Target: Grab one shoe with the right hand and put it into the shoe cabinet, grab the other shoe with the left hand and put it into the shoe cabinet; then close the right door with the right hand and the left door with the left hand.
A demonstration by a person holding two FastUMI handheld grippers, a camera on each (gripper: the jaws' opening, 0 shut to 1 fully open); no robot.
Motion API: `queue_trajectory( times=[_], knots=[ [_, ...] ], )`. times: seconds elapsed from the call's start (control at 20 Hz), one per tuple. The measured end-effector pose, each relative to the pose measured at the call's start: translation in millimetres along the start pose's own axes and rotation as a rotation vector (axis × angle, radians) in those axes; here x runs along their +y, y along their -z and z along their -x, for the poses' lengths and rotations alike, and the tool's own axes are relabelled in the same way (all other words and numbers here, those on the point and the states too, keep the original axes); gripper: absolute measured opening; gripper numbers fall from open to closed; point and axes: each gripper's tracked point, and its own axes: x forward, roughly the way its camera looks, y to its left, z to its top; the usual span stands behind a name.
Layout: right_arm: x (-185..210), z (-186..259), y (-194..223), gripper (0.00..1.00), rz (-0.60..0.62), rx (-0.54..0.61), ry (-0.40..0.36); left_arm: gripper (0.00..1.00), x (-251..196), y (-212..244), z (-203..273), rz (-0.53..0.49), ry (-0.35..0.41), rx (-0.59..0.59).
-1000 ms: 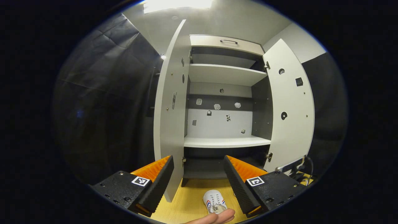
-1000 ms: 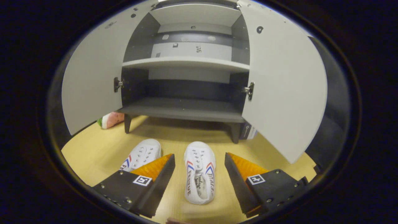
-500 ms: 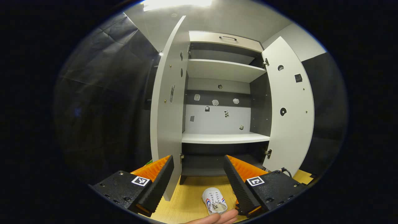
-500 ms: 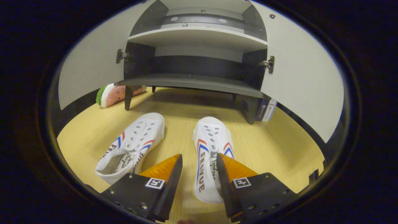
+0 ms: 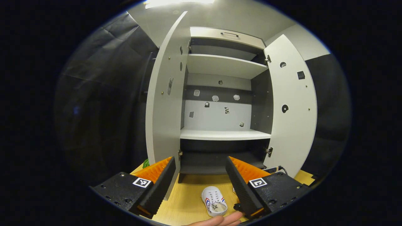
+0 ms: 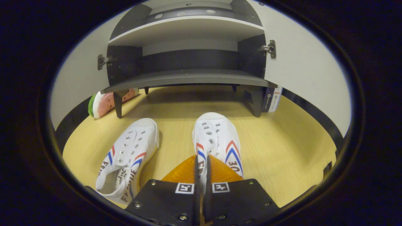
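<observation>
While pinching only a thin fold of the right shoe [image 6: 216, 138] on the floor before the shoe cabinet [image 6: 188, 78], right gripper [image 6: 201, 163] nearly closed: could slip free on lifting. Left gripper [image 5: 201, 175] wide, empty.

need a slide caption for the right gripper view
Right gripper shut on the right-hand white shoe, its pair alongside on the wooden floor before the open shoe cabinet.
</observation>
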Motion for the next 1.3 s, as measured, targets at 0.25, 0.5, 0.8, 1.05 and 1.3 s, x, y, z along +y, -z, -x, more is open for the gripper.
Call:
queue_trajectory(
  times=[0.25,0.5,0.8,1.05,1.3],
  knots=[
    [-5,11,-5,0.01,-0.185,-0.072,-0.094,0.98,-7,1,3,-0.049,0.022,-0.011],
    [-4,29,-6,0.0,-0.196,-0.113,-0.134,0.98,-13,11,0,-0.054,0.043,0.011],
    [-2,62,-32,0.01,-0.203,-0.161,-0.174,0.98,-10,29,-2,-0.03,0.061,0.052],
    [1,96,-93,0.0,-0.107,-0.294,-0.178,0.98,-8,37,-1,-0.031,0.071,0.054],
    [1,129,-164,0.0,-0.016,-0.414,-0.173,0.98,-17,46,3,-0.069,0.103,0.068]
  ],
)
